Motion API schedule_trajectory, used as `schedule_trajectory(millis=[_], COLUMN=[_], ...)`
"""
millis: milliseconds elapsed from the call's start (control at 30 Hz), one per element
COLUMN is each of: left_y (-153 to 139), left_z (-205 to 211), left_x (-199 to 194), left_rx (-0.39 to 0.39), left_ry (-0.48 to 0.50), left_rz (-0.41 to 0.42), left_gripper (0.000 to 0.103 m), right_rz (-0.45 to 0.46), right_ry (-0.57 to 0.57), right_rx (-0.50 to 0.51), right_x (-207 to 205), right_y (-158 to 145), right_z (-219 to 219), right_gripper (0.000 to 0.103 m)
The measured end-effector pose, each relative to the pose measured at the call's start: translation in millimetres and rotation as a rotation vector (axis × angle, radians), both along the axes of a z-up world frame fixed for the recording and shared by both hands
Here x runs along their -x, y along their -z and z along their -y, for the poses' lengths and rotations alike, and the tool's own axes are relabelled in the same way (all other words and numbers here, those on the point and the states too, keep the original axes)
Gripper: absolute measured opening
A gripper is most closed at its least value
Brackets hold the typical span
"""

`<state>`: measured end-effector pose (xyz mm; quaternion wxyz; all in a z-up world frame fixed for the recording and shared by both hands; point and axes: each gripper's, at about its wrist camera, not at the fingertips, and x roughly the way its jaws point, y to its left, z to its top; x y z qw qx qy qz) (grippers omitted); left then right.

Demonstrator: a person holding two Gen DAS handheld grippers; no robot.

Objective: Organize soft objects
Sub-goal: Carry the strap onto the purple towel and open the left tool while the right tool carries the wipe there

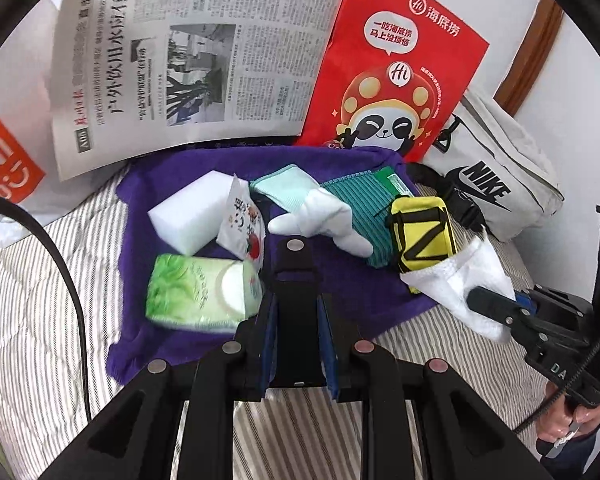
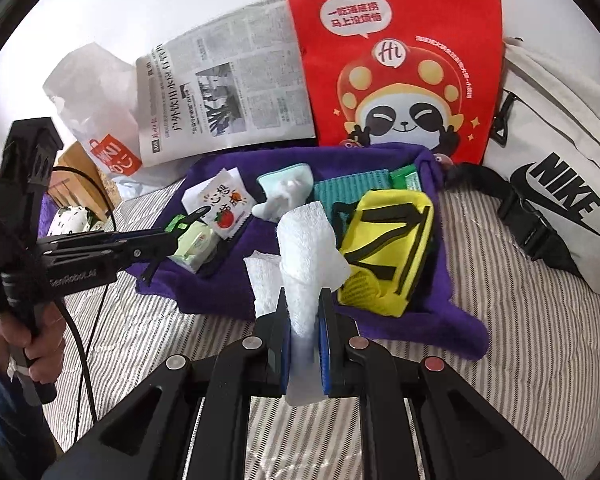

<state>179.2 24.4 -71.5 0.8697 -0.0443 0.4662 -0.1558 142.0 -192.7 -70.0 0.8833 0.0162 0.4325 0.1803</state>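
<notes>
On the bed, the right gripper [image 2: 304,344] was clamped on a white cloth [image 2: 304,248] just before the purple towel [image 2: 380,320]. Only the left wrist view showed the white sponge [image 1: 190,212]; the left gripper [image 1: 296,320] hung nearly closed, empty, above the towel.

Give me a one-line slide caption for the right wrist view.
Right gripper pinching a white cloth above a purple towel scattered with soft items.

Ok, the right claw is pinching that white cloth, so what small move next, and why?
Probably carry the white cloth over the purple towel and lower it into the bare patch near the front. The right claw holds it lifted beside the yellow pouch, where the other soft things lie.
</notes>
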Motion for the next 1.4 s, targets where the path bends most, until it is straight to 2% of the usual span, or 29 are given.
schedule_trajectory(millis=[200, 533, 700, 833, 1067, 1167, 1233, 1400], left_y=[9, 32, 48, 59, 60, 58, 58, 49], left_z=[12, 24, 29, 29, 27, 25, 25, 25], left_x=[-23, -52, -61, -65, -66, -64, -61, -51], left_rx=[-0.007, -0.021, -0.058, -0.054, -0.05, -0.024, -0.024, -0.045], left_ry=[0.023, 0.022, 0.022, 0.021, 0.018, 0.017, 0.02, 0.006], left_rz=[-0.025, -0.077, -0.1, -0.126, -0.15, -0.166, -0.177, -0.18], left_gripper=[0.02, 0.02, 0.02, 0.02, 0.021, 0.026, 0.034, 0.039], right_rz=[0.014, -0.004, -0.012, -0.017, -0.016, -0.011, -0.007, 0.007], right_ry=[0.008, 0.037, 0.037, 0.031, 0.027, 0.025, 0.027, 0.025], right_rx=[0.012, -0.027, -0.023, -0.021, -0.011, -0.004, 0.001, 0.01], right_x=[-8, -18, -20, -20, -21, -20, -19, -13], right_y=[-2, 3, 4, 5, 5, 4, 3, -1], right_z=[8, 18, 18, 17, 17, 16, 16, 17], right_gripper=[0.012, 0.012, 0.012, 0.012, 0.012, 0.012, 0.012, 0.012])
